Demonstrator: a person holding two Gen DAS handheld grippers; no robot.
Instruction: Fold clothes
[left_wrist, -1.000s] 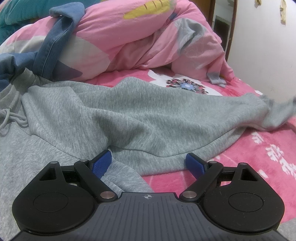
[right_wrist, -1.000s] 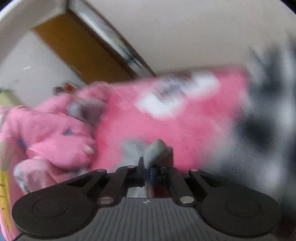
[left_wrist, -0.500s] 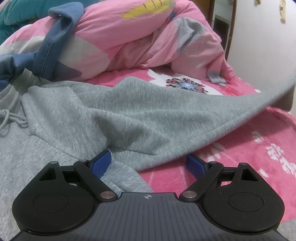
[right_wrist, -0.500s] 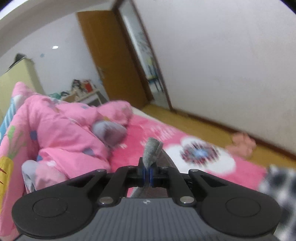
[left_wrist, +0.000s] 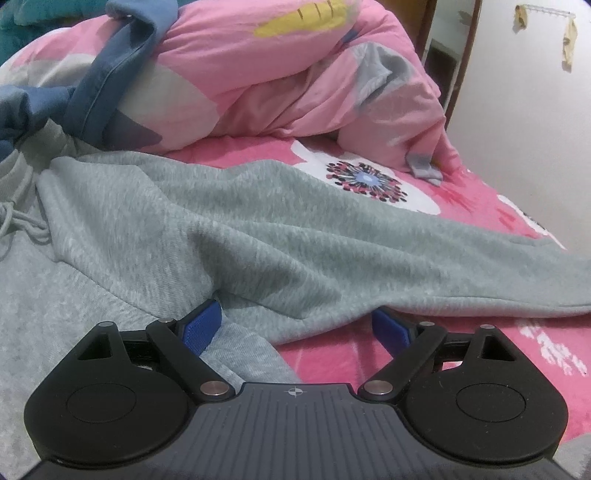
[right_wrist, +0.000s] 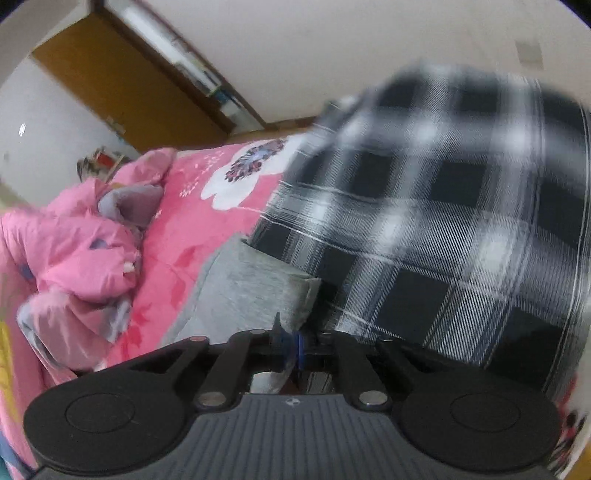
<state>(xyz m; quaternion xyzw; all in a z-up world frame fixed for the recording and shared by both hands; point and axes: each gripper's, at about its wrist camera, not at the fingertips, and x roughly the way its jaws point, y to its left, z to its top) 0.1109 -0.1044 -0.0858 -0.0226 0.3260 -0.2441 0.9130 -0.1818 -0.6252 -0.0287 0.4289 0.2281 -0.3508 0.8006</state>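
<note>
- Grey sweatshirt sleeve (left_wrist: 332, 251) runs rightward across left gripper (left_wrist: 295, 325), its jaws wide apart
- Right gripper (right_wrist: 291, 343) nearer the cuff (right_wrist: 258, 284), jaws opening, seemingly letting go

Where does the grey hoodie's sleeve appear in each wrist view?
Left wrist: grey sleeve runs from centre to the right edge, just above the open fingers.
Right wrist: its cuff end lies lower centre, beside the checked fabric.
Shared landmark: white flower print.
</note>
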